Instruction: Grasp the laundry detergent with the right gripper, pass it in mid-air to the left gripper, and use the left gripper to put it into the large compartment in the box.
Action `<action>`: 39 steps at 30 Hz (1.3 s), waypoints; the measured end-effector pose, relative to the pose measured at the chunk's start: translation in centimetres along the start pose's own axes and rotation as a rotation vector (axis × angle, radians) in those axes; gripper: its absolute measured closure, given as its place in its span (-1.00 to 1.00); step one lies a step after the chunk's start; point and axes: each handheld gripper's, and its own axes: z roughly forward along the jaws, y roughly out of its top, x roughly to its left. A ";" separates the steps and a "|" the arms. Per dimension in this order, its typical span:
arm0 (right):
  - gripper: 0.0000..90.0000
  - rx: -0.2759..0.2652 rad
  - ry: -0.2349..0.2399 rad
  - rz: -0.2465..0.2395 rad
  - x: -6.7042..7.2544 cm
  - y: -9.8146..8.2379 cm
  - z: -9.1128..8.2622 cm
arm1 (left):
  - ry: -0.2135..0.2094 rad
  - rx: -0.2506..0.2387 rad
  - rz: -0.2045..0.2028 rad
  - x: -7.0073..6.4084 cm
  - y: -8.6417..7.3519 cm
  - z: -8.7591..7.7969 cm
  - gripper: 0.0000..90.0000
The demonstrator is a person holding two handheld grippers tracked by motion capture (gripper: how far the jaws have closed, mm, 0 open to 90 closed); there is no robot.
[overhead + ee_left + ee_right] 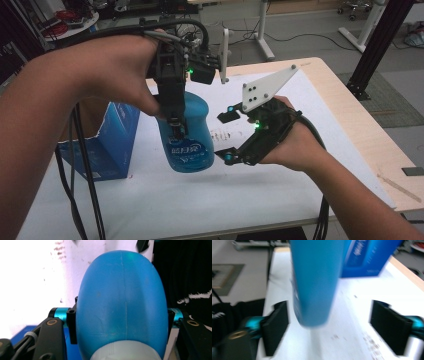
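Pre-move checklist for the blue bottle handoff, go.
1. Left gripper clamped on the blue bottle: ok, its pads press both sides.
2. Right gripper released: ok, jaws apart, not touching the bottle.
3. Bottle off the white table: ok, its base hangs above the surface.
4. Bottle cap sealed: cannot tell.
5. Blue box out of the way: ok, it stands on the far side of the bottle from the right gripper.

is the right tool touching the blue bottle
Apart. The right gripper view shows the right tool with its jaws spread wide and white table showing between each jaw and the blue bottle, which the left tool clamps.
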 end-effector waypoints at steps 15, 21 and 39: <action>-0.97 0.234 -0.057 -0.029 -1.4 0.7 -3.7 | -0.025 -0.003 -0.142 0.7 -3.8 -2.6 -0.13; -0.98 0.377 -0.069 -0.066 -2.1 1.4 -5.5 | -0.030 -0.016 -0.288 1.3 -6.8 -5.5 -0.13; -0.98 0.487 -0.099 -0.056 -3.6 1.3 -7.9 | -0.024 -0.091 -1.049 4.7 -16.9 -10.1 -0.14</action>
